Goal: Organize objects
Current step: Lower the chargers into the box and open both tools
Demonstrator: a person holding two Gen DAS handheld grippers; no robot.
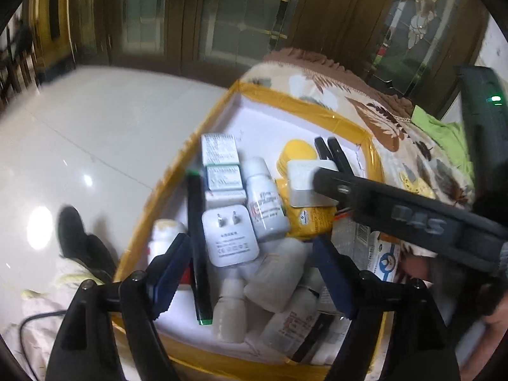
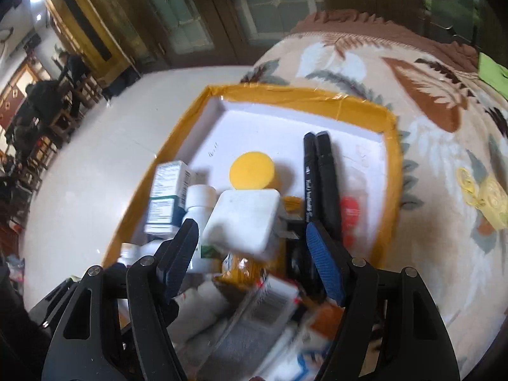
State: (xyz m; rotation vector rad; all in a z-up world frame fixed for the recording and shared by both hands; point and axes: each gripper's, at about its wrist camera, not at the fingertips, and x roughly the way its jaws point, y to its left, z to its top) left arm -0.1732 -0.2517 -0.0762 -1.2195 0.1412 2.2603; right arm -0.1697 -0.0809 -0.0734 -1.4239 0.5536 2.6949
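Hovering low in the left wrist view, the left gripper (image 1: 250,241) is gaping wide and empty over the crowded yellow-rimmed tray (image 1: 295,100), while mid-frame in the right wrist view the right gripper (image 2: 250,227) is clamping a white charger block (image 2: 241,222) above that tray, probably seeking free space.

Two white plug adapters (image 1: 229,235), two black markers side by side (image 2: 319,177), one green-tipped black pen (image 1: 197,247), one yellow-lidded jar (image 2: 252,174).
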